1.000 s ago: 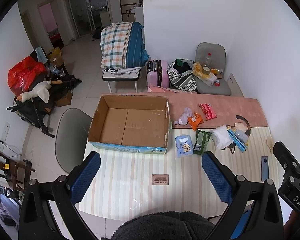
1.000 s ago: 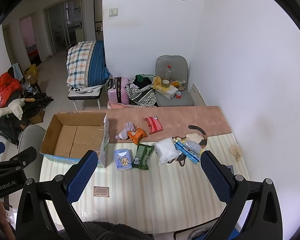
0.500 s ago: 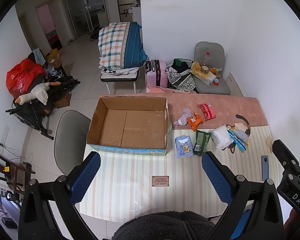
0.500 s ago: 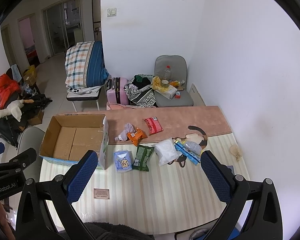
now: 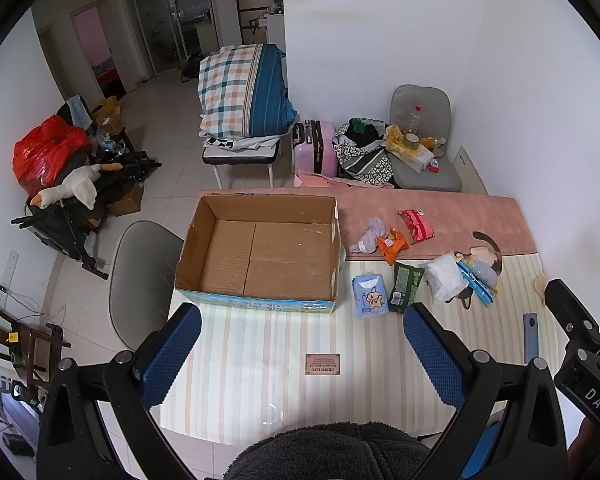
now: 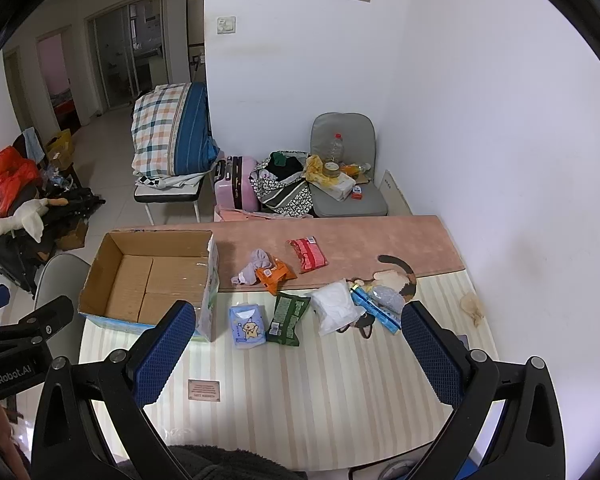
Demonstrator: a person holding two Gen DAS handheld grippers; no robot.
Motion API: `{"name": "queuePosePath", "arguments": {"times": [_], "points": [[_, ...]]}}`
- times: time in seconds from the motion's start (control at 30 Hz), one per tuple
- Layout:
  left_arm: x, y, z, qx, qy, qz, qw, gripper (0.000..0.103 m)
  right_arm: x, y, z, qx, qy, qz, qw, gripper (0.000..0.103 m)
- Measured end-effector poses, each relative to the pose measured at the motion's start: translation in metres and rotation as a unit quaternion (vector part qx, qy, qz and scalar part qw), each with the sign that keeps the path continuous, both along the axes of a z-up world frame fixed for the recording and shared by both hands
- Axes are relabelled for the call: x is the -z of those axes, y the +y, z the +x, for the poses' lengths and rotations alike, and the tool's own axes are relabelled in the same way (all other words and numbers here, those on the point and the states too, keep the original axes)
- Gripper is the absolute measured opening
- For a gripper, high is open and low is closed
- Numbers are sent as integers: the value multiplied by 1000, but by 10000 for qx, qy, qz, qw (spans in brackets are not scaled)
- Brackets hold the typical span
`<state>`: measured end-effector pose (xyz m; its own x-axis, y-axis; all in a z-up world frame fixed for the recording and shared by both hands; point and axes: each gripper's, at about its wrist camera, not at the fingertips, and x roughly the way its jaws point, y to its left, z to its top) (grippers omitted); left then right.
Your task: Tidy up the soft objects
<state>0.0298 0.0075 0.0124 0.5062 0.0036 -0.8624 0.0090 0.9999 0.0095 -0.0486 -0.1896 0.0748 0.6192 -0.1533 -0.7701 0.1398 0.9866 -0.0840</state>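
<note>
in the left wrist view the left hand-held gripper (image 5: 300, 354) hangs released above the striped worktop (image 5: 260, 360), likely because nothing is picked yet; the cardboard box (image 5: 260, 248) stands empty ahead. in the right wrist view the right hand-held gripper (image 6: 296, 354) is also released, facing the soft packets: blue tissue pack (image 6: 247, 326), green pouch (image 6: 287, 318), white bag (image 6: 334, 306), with nothing between.

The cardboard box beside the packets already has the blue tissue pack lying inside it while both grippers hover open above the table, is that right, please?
Not quite: the cardboard box is empty. The blue tissue pack lies on the striped table just right of it, as the left wrist view shows. Left gripper and right gripper do hover open.
</note>
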Motion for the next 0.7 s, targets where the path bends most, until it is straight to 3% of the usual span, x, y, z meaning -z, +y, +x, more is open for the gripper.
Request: {"name": "queuePosePath", "arguments": {"times": [0.7], "points": [[-7,2,7,14,-35,-11,10000,103,-9,-2,-2,36,-99,-1,9999,103]]}}
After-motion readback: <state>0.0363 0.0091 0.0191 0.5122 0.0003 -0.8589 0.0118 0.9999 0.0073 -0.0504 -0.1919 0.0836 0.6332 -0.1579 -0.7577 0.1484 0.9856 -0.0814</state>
